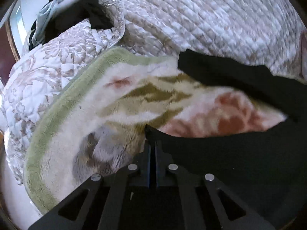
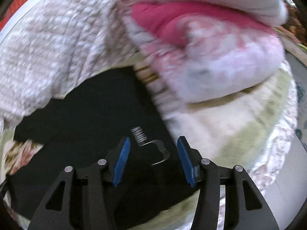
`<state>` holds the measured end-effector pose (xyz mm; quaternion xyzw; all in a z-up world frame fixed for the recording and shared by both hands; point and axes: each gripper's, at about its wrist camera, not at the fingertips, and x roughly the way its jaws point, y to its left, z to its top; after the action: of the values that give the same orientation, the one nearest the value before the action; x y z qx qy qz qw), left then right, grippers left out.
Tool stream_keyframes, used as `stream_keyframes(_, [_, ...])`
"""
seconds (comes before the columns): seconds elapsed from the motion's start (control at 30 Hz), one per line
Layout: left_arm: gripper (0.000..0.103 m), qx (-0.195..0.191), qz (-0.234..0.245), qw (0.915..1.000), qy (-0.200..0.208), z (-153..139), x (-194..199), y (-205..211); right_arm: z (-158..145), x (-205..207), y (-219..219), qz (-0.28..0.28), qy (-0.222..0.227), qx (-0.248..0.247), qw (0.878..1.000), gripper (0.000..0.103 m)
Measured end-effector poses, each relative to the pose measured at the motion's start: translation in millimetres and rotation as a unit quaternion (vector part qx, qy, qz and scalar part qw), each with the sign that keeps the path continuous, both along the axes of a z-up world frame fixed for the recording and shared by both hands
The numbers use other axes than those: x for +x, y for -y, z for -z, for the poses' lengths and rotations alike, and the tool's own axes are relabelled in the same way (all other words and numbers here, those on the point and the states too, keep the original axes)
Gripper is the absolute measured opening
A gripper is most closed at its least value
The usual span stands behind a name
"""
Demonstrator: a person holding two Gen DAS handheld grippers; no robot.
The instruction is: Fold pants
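In the left wrist view the left tongs (image 1: 153, 149) are closed, and a pointed corner of the black pants (image 1: 239, 153) rises right at their tips, so they appear to pinch that corner, though the dark cloth against the dark fingers makes the exact bite hard to read. In the right wrist view the right tongs (image 2: 152, 147) stand open with the blue pads (image 2: 122, 159) apart and nothing pressed between them; they hover over the pants (image 2: 96, 115), just above a grey printed mark (image 2: 153, 147) on the cloth. The pants lie on the bed, spread over a plush blanket (image 1: 96, 118) with a green border and a flower pattern, and a narrower part, maybe a leg, stretches away toward the upper right of the left view. Behind the blanket lies a quilted bedspread (image 1: 211, 19), and at the far left a small heap of dark and pale blue clothes (image 1: 63, 19) rests on it. The step in hand seems to be taking two hold points before a fold. To do it well, the right tongs should probably come down on an edge of the pants and close on the black cloth only, because the soft blanket pile under it could be caught together with it. The left grip looks small, so a slow and level lift, with both holds at the same height, would likely keep the corner from slipping out.
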<state>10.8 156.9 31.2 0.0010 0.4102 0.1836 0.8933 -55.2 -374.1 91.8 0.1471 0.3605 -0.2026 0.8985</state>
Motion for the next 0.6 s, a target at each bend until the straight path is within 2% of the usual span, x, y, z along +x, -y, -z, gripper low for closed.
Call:
stream_keyframes(0.07, [0.007,0.004,-0.005,1.0000,-0.004,0.3,2.7,-0.3,-1.1,-2.7,-0.8,-0.006,0.001,-0.009,1.000,0.052])
stream_keyframes(0.23, [0.010,0.020,-0.040,0.9990,0.004,3.5,-1.4,-10.1,0.4,2.4,-24.3,-0.069,-0.004,-0.016,0.998,0.052])
stream_keyframes(0.37, [0.010,-0.011,-0.059,0.9967,0.055,-15.1,-12.4,-19.6,5.6,15.6,-42.4,-0.106,-0.012,-0.003,0.994,0.052])
stream_keyframes(0.43, [0.012,-0.038,-0.038,0.9954,0.080,-24.2,-17.1,-12.9,9.5,20.3,-52.1,-0.124,-0.016,0.001,0.992,0.052])
stream_keyframes(0.47, [0.019,-0.047,-0.014,0.9949,0.088,-27.5,-19.4,-4.7,11.5,22.7,-57.9,-0.134,-0.019,-0.003,0.991,0.052])
stream_keyframes(0.53, [0.035,-0.061,0.034,0.9935,0.089,-28.0,-19.4,15.1,15.6,25.6,-70.8,-0.157,-0.024,-0.014,0.987,0.052])
stream_keyframes(0.6, [0.036,-0.086,0.082,0.9901,0.074,-21.2,-17.5,36.4,23.4,30.9,-83.5,-0.179,-0.040,-0.026,0.983,0.052])
